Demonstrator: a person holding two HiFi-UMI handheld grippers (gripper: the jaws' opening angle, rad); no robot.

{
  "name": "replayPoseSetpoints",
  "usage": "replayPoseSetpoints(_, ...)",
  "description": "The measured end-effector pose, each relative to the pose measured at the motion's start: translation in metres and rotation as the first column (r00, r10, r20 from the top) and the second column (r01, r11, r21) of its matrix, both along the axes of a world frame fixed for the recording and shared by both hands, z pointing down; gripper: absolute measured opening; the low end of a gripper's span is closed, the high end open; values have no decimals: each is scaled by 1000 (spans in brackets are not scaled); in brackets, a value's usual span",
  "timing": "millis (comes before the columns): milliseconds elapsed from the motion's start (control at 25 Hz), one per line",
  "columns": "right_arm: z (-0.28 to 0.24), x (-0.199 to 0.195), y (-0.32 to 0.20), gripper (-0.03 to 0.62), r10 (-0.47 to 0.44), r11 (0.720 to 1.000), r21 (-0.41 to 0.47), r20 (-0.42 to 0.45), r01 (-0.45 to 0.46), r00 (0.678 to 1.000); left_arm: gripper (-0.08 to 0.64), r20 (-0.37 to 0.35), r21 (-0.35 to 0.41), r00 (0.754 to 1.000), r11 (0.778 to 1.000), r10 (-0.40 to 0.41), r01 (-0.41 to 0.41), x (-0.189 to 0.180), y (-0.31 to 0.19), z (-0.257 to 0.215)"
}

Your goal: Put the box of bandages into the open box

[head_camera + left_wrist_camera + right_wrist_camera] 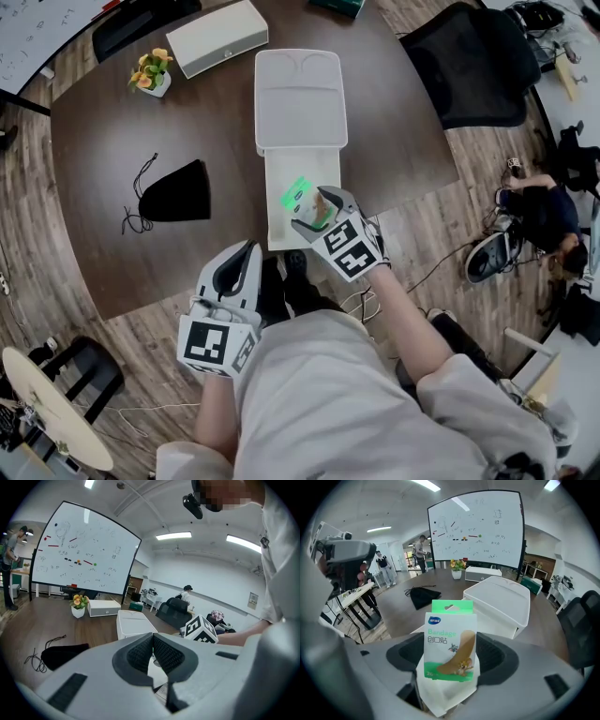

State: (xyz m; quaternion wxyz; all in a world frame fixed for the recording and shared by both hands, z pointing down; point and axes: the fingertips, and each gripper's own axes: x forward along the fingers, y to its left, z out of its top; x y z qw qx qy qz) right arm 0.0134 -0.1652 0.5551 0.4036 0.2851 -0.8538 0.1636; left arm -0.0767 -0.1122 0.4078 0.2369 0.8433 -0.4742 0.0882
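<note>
- Two claws show in the head view: the left claw [242, 270] sits low and left of centre, just off the near edge of the desk [103, 150], and the right claw [316, 214] sits at the centre of the frame.
- In the left gripper view, the left claw [152, 641] has its dark ribbed pads pressed together, with nothing between them.
- In the right gripper view, the right claw [450, 658] is clamped on the box of bandages [450, 644]. It stands upright in the lower middle of the frame, green hang tab on top and printed face toward the camera.
- From the head view, the box of bandages [300, 195] sits over the near half of the open box [274, 211], at the centre of the frame. Whether it touches the bottom of that half cannot be told.
- The open box is white, and its lid [300, 98] lies folded back flat on the desk toward the top of the frame.
- The open box also shows in the right gripper view, right of centre [501, 602], and in the left gripper view, just above the closed pads [133, 623].
- Elsewhere on the dark brown desk are a black drawstring pouch [173, 192] at left of centre, a pot of flowers [152, 73] at upper left, and a white case [217, 37] along the top edge.
- A black chair [478, 66] stands at the upper right, beside the desk.
- A whiteboard [79, 550] fills the upper left of the left gripper view.
</note>
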Motion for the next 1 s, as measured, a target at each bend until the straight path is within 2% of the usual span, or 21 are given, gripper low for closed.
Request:
replayPoseSetpoints(240, 16, 3, -3, 350, -11, 1000, -9, -102, 10, 995, 5, -3, -19, 1000, 1000, 1, -1, -5, -4, 7)
replayPoseSetpoints(480, 29, 1, -6, 348, 6, 999, -37, -122, -10, 993, 5, -5, -26, 1000, 1000, -3, 3, -6, -9, 10)
replayPoseSetpoints(720, 41, 4, -9, 350, 28, 998, -52, -184, -38, 982, 5, -1, -24, 1000, 1000, -18, 18, -9, -13, 11)
replayPoseSetpoints(1000, 49, 1, -5, 350, -30, 997, -75, -215, 14, 976, 5, -1, -32, 1000, 999, -30, 30, -10, -11, 13)
